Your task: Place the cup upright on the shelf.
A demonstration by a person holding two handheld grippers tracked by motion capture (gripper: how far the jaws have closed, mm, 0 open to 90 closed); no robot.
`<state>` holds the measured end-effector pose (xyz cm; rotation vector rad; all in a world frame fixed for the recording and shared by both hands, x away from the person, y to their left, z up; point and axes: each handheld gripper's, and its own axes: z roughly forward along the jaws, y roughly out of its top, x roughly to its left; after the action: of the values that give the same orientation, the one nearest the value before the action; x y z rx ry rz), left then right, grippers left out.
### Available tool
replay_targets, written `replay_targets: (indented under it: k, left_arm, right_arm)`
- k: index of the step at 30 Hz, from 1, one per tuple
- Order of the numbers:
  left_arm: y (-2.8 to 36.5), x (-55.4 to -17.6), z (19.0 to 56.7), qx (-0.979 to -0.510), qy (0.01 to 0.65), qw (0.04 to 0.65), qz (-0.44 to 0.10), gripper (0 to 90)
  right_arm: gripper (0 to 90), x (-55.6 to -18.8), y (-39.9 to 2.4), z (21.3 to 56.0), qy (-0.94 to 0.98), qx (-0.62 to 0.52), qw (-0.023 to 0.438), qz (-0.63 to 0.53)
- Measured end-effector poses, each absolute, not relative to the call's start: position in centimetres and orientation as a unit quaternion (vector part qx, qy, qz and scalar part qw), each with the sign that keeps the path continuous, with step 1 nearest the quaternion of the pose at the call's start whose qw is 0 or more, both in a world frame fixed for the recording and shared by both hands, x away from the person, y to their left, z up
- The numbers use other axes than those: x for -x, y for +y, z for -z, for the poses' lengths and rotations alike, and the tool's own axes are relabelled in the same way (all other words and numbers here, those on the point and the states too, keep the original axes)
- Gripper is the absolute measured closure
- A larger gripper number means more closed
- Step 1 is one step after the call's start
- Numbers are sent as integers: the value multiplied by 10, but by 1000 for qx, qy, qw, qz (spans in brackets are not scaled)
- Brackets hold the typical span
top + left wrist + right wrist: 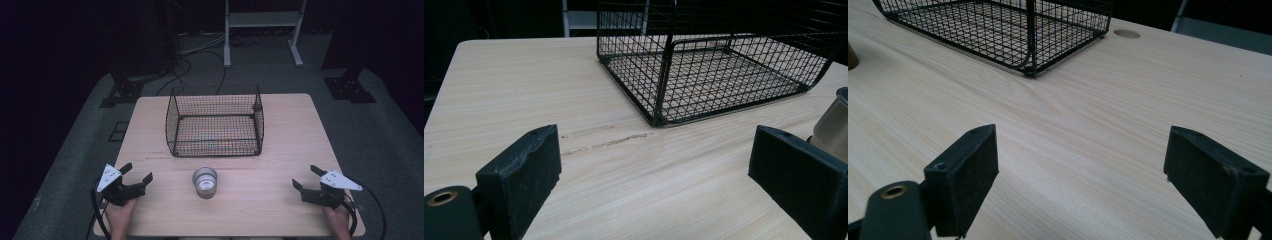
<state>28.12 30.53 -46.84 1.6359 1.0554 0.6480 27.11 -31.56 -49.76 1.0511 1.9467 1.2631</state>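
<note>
My left gripper (pixel 139 173) and right gripper (pixel 306 177), jaws spread wide and empty, flank a round silver metal cup (pixel 205 181) before the black wire-mesh basket (pixel 215 121).

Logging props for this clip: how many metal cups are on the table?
1. The metal cup stands upright near the table's front edge, just in front of the wire basket, between the two grippers. The basket looks empty.

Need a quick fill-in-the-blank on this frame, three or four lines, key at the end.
1. The metal cup stands between the wire ____ and the table's near edge.
2. Both tongs, left and right, have their jaws ____.
3. The basket holds ____.
4. The cup stands ____.

Missing words: basket; open; nothing; upright
</note>
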Motion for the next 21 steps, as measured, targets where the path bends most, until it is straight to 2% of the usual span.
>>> replay_targets:
  k: [21]
  left_arm:
    - [287,-278,461,-700,395,536,-258,46]
  right_arm:
    - [135,-271,-316,498,730,-395,293,-474]
